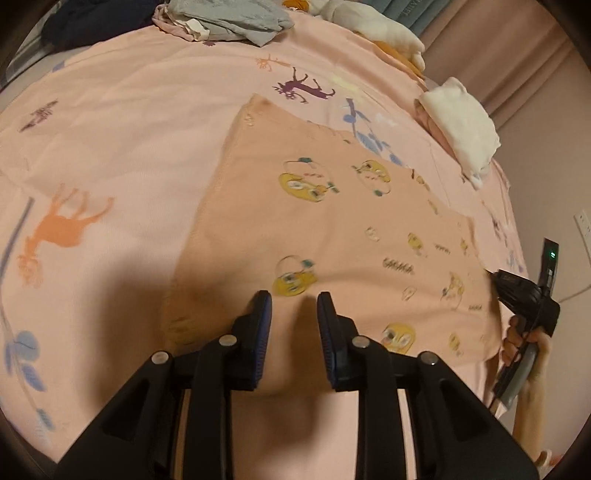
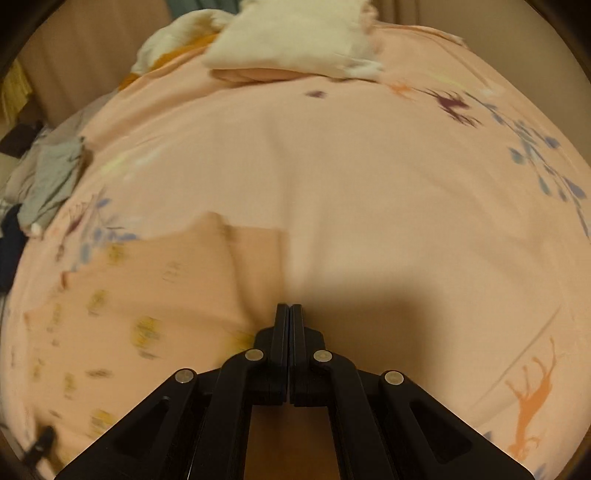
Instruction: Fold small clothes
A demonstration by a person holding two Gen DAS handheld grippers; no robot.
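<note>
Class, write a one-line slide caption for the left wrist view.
Open left gripper poised over a peach cartoon-print garment spread flat on the pink bedsheet.

Garment: peach cloth printed with yellow cartoon birds (image 1: 332,221), spread flat on the pink animal-print bedsheet (image 1: 129,129).
Left tool (image 1: 294,306): jaws apart above the cloth's near edge.
Right tool (image 1: 532,295): hand-held at the cloth's right edge.
Far edge: folded white cloth (image 1: 461,125); grey clothes pile (image 1: 229,18).

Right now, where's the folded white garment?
In the left wrist view the folded white garment sits far right on the pink bedsheet, beyond the peach cartoon-print garment.
</note>
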